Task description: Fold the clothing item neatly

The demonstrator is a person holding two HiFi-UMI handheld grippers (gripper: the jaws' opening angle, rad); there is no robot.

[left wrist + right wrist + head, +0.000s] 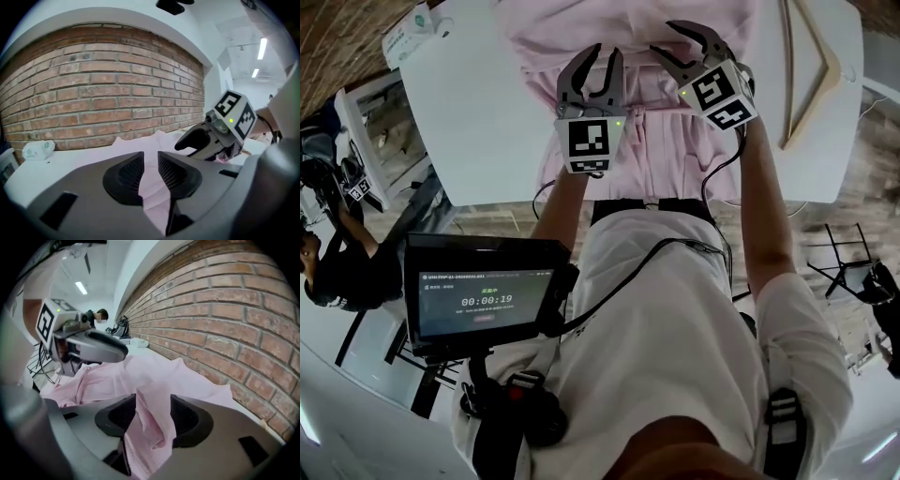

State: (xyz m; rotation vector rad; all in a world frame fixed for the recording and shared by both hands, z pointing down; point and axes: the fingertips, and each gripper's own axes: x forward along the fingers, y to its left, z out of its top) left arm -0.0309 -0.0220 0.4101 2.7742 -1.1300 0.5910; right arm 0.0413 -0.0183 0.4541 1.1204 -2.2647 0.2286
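Observation:
A pink garment lies crumpled on the white table, its lower edge hanging over the near side. Both grippers hover over it side by side. My left gripper has its jaws a little apart; in its own view the left gripper has pink cloth running through the narrow gap, with the pads not pinching it. My right gripper stands wide. In the right gripper view a loose fold of the cloth drapes between the jaws. A finger of the right gripper shows beside the left one.
A wooden hanger lies on the table's right part. A white tissue pack sits at the far left corner. A brick wall runs behind the table. A screen hangs at the person's chest. Another person is at the left.

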